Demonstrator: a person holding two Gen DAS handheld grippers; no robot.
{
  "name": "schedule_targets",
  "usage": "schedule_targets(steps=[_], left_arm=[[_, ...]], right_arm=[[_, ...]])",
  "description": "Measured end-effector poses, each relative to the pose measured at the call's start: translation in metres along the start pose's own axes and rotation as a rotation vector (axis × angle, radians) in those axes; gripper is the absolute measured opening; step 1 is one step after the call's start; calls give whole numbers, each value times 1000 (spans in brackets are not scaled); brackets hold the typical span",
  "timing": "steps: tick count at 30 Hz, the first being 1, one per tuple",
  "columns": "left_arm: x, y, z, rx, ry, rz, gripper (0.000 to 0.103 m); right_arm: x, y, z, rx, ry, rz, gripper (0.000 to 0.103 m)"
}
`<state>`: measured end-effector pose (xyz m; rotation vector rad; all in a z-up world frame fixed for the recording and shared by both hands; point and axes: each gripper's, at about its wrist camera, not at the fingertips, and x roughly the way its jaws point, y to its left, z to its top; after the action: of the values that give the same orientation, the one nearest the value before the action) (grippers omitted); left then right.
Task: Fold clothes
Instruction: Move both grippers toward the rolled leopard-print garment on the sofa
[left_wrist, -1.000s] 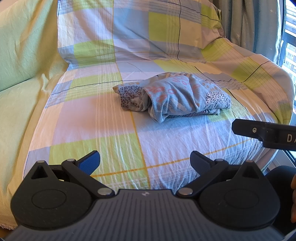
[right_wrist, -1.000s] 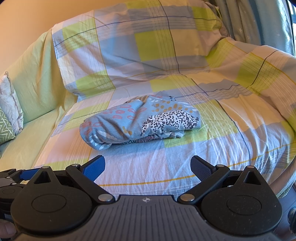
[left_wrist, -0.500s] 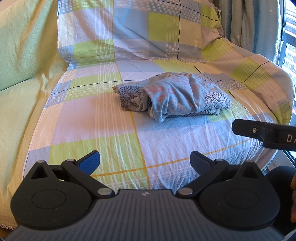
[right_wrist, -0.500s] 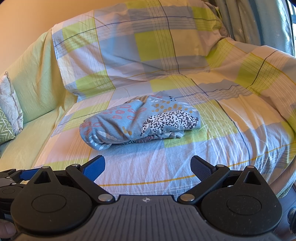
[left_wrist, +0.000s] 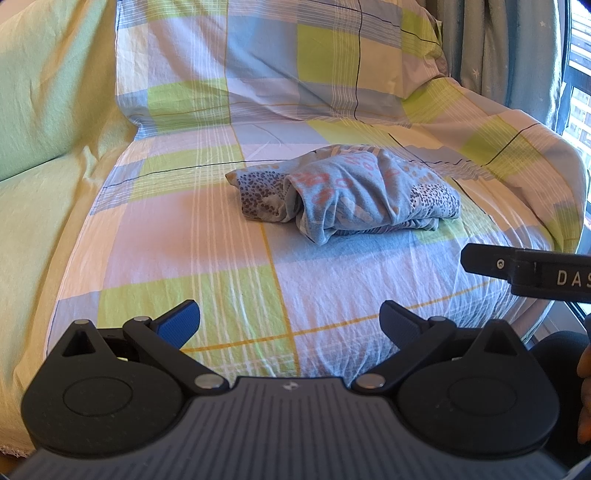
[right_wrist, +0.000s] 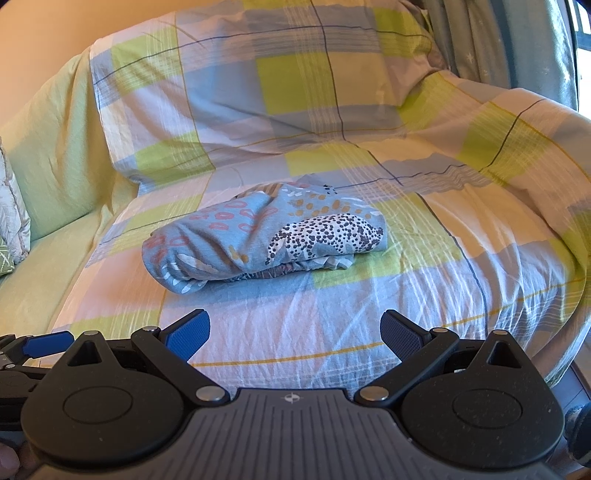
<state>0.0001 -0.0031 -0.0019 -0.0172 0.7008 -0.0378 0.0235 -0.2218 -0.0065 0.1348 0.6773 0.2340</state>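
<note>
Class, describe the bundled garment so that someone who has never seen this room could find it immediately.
Start at the sofa draped in a checked sheet of green, blue and pale squares. In the middle of its seat lies one bundled light-blue garment. It alone carries pink rings, orange spots and a spotted leopard figure; everything around it is checks or plain green.

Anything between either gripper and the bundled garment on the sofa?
Nothing visible. Only bare plaid sheet lies between the open left gripper, the open right gripper and the blue patterned garment.
</note>
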Motion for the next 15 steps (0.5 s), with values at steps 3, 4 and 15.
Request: schedule_targets(steps=[3, 4, 15], left_arm=[[1, -1, 1, 3, 2, 1, 102], [1, -1, 1, 4, 2, 2, 102], [1, -3, 0, 19, 6, 9, 102]], right_arm=[[0, 0, 0, 1, 1, -1, 101], [0, 0, 0, 1, 2, -1, 101], [2, -1, 0, 7, 8, -28, 101]])
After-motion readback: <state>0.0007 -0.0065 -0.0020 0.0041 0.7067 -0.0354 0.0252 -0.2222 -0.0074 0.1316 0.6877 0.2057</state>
